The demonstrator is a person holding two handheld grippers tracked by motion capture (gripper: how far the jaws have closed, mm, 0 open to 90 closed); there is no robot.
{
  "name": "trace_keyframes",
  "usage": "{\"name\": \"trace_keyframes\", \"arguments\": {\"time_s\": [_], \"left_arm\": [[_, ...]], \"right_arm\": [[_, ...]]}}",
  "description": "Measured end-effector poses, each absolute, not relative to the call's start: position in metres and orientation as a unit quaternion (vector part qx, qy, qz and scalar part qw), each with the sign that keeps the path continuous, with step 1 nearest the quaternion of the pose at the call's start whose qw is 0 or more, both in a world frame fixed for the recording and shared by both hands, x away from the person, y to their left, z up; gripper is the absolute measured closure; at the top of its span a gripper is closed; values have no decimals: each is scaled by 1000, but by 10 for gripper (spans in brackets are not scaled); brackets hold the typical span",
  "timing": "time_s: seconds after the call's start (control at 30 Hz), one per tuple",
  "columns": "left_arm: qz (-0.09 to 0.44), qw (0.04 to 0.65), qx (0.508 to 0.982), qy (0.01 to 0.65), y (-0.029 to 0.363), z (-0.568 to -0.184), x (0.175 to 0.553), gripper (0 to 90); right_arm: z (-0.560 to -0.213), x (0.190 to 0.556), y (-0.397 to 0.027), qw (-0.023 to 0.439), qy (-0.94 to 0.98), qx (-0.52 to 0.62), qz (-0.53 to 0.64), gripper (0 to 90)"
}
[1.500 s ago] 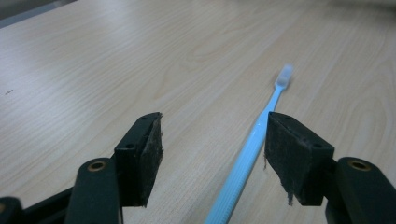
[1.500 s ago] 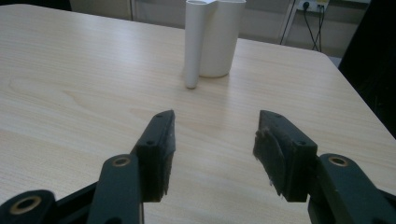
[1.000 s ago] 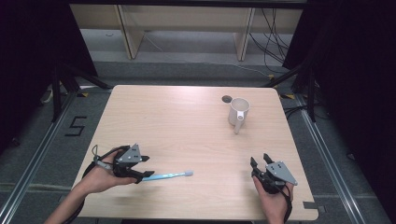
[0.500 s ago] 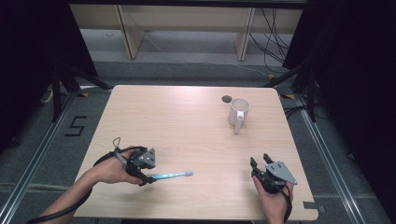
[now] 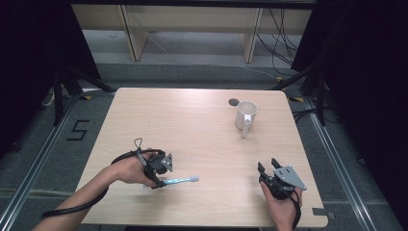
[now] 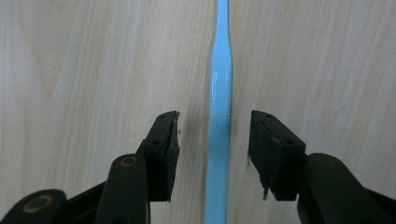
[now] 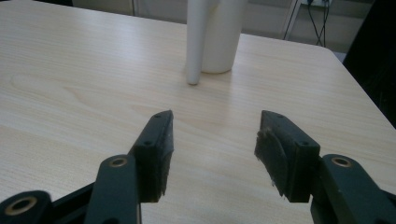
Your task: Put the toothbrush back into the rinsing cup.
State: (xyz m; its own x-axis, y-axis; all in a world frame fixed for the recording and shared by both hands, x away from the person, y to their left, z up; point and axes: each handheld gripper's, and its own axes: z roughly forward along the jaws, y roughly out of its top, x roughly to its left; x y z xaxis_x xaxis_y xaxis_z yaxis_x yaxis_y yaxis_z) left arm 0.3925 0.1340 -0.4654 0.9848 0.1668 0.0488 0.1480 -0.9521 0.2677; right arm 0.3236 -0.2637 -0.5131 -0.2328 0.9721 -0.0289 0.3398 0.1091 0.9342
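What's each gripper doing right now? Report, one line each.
Left gripper: open, jaws just closing around the blue toothbrush handle, pads not yet touching it.
Right gripper: open, holding nothing, pointed at the white mug.

High view: fixed above the near edge, facing forward and down, far enough to take in the whole table (image 5: 192, 120). Left gripper view: close, straight down on the toothbrush (image 6: 218, 116). Right gripper view: low, level, towards the mug (image 7: 212, 35), shared with high view.
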Motion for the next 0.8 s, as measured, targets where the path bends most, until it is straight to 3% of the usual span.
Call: {"name": "trace_keyframes", "arguments": {"time_s": [0.13,0.8], "left_arm": [[30,126,989,71,128,-466,393,540],[0,85,995,60,109,-471,398,628]], "right_arm": [[-514,328,-266,378,657,481,442,465],[-514,327,-266,381,659,482,434,464]]}}
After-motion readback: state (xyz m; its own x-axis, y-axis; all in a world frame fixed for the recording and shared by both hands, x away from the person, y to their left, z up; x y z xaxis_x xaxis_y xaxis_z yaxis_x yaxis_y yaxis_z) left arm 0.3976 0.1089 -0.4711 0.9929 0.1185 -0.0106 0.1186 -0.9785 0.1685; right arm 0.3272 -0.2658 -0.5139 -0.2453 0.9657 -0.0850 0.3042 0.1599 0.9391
